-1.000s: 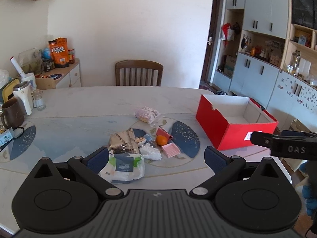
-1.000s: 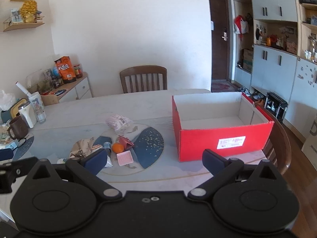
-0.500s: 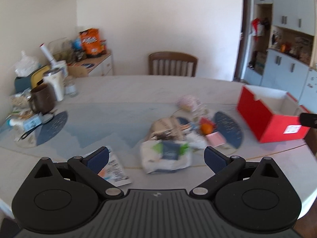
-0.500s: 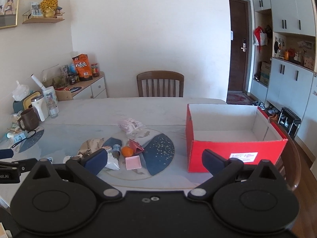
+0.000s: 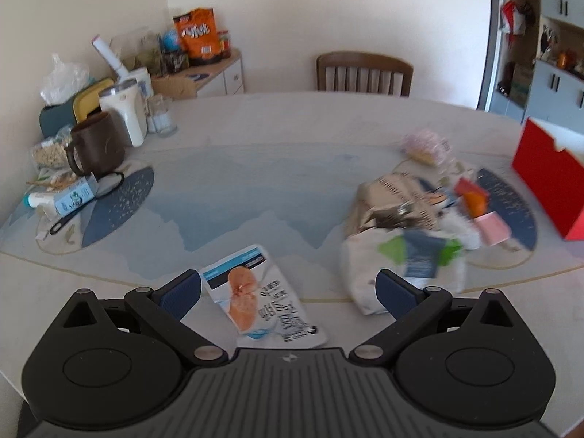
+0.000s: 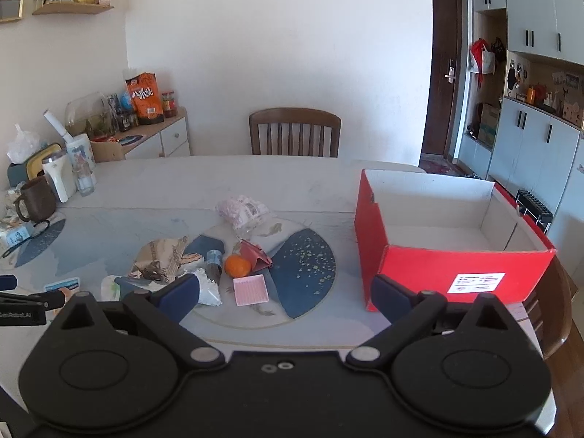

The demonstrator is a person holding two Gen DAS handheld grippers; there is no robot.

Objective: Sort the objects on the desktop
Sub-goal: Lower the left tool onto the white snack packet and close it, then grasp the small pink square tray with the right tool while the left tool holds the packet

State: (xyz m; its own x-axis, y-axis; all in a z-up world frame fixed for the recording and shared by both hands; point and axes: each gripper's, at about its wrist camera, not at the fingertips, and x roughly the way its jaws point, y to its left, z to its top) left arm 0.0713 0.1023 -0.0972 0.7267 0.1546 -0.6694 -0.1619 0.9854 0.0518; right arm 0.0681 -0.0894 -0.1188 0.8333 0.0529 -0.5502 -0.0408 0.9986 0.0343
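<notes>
We see both grippers with fingers spread wide, holding nothing. The left gripper (image 5: 288, 288) hangs low over a flat glossy snack packet (image 5: 261, 301), white and blue with an orange food print, lying between its blue padded fingers (image 5: 180, 292). The right gripper (image 6: 284, 294) sits back from the table edge.

Clutter sits mid-table: crinkled tan paper bag (image 6: 162, 259), white plastic bag with green label (image 5: 405, 270), round orange (image 6: 237, 265), flat pink square card (image 6: 250, 289), folded red paper piece (image 6: 257, 255), clear wrapped pink pack (image 6: 242, 210). The open red cardboard box (image 6: 438, 273), white inside, stands to the right of the pile, apart from it.

The table (image 6: 182, 182) is smooth pale marble-look with dark blue speckled patches. A wooden slatted chair (image 6: 295, 131) stands at the far side against a white wall; grey cabinets line the right.

The left view shows the brown mug (image 5: 95, 145) and white tumbler (image 5: 124, 113) up close, pile blurred. Only the right view shows the box interior.
</notes>
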